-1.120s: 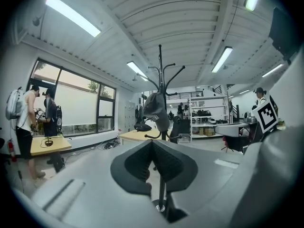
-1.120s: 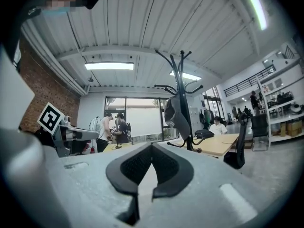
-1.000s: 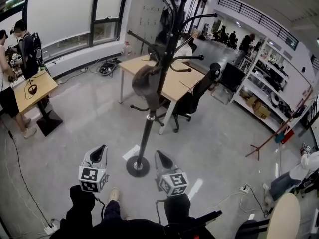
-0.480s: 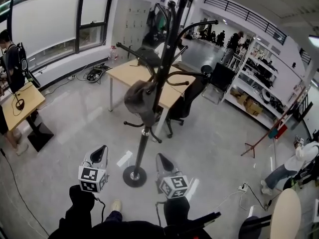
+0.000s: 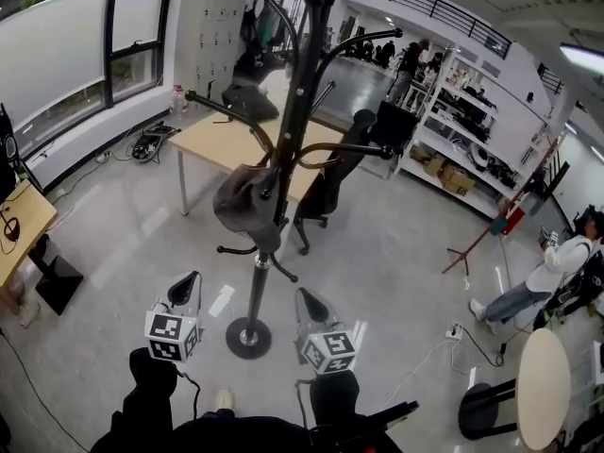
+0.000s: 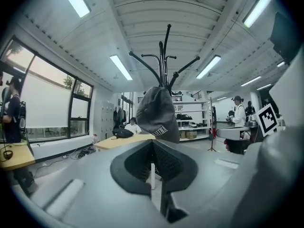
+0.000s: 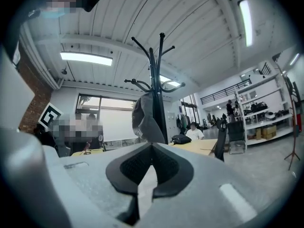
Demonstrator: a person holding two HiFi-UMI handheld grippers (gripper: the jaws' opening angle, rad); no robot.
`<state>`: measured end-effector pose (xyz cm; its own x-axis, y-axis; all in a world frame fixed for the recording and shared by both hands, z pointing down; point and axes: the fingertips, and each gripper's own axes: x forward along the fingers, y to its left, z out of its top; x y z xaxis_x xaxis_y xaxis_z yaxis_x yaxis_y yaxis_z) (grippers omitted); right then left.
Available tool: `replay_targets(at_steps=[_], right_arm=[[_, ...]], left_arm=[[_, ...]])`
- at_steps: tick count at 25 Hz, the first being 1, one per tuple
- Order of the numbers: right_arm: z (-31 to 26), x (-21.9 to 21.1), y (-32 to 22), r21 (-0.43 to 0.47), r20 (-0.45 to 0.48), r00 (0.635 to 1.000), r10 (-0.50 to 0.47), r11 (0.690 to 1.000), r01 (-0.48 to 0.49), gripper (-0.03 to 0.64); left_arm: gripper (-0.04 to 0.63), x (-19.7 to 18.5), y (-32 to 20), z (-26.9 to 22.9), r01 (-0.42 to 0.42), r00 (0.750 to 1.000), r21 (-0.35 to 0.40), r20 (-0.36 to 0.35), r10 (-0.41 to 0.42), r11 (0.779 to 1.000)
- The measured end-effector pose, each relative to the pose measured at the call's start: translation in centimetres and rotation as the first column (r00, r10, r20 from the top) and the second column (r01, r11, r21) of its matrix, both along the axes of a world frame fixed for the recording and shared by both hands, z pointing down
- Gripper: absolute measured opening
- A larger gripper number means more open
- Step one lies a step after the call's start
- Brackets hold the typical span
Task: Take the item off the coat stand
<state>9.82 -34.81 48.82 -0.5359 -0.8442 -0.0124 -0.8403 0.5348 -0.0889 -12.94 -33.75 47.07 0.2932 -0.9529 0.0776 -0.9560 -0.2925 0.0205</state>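
A black coat stand (image 5: 288, 149) rises from a round base (image 5: 248, 338) on the grey floor just ahead of me. A dark grey cap (image 5: 241, 201) hangs on one of its lower hooks, left of the pole. My left gripper (image 5: 187, 281) is low and left of the base, shut and empty. At the base's right, my right gripper (image 5: 304, 296) is also shut with nothing in it. Both point up at the stand from below. The left gripper view shows the cap (image 6: 156, 114) straight above the jaws; in the right gripper view the cap (image 7: 144, 118) hangs left of the pole (image 7: 156, 75).
A wooden table (image 5: 212, 140) and a black office chair (image 5: 326, 192) stand behind the coat stand. Shelving (image 5: 472, 130) lines the right wall. A person (image 5: 538, 281) crouches at right near a power strip (image 5: 453, 332). A round table (image 5: 543, 390) is at the lower right.
The view has swung right and closer: the stand's base sits lower in the frame and the desk at left has slid out. Both grippers hold the same spots, still shut.
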Motion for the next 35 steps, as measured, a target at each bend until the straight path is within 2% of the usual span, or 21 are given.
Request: replay_targets(at_steps=[12, 24, 32, 35], right_arm=[[0.5, 0.5, -1.8, 0.007, 0.001, 0.984, 0.178, 0.984, -0.178, 0.002], [0.7, 2.8, -2.0, 0.000, 0.006, 0.956, 0.293, 0.956, -0.293, 0.002], [1.0, 3.7, -2.3, 0.003, 0.006, 0.945, 0.328, 0.945, -0.328, 0.002], [1.1, 3.7, -2.3, 0.002, 0.004, 0.942, 0.335, 0.942, -0.335, 0.002]], left_arm=[[0.003, -0.4, -5.9, 0.1, -0.150, 0.989, 0.003, 0.009, 0.150, 0.989], [0.005, 0.8, -10.7, -1.9, -0.217, 0.976, 0.042, -0.021, 0.218, 0.975], [0.123, 1.4, -12.6, -2.4, -0.241, 0.969, 0.058, -0.043, 0.244, 0.969], [0.189, 1.6, -13.1, -2.7, -0.257, 0.964, 0.066, -0.053, 0.261, 0.964]])
